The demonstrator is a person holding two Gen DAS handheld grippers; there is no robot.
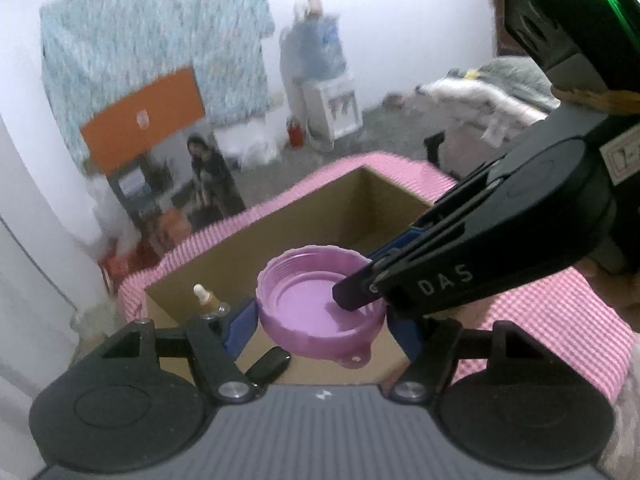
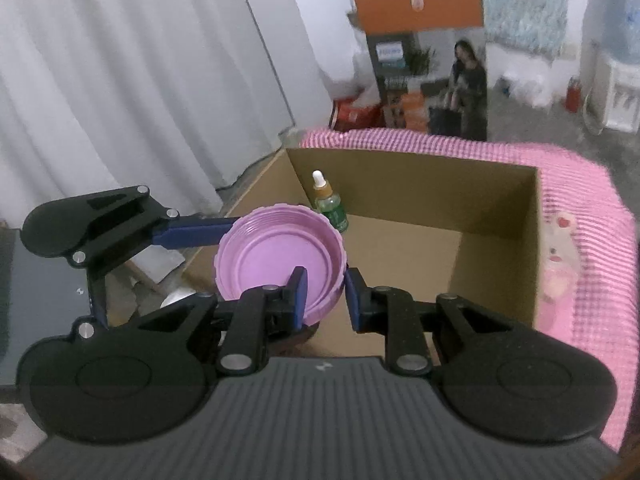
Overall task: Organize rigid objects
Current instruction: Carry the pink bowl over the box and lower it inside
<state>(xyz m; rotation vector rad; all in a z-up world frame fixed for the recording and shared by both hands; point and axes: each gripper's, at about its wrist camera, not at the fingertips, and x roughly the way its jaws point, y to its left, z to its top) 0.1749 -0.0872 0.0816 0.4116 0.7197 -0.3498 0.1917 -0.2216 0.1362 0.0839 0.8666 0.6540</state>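
Right wrist view: both tongs clamped the purple lid (image 2: 280,256) above the box (image 2: 496,240). Right tongs (image 2: 326,298) pinched its wall; left tongs (image 1: 320,322) spanned its width. Light, stiff, slick plastic; grip the rim.

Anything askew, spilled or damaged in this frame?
Nothing spilled or broken. The one oddity: both grippers hold the purple lid together above the cardboard box, tilted. The dropper bottle stands upright inside.

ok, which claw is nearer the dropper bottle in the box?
Left. Left claw grips the purple lid just beside the dropper bottle; right claw pinches the lid's opposite rim.
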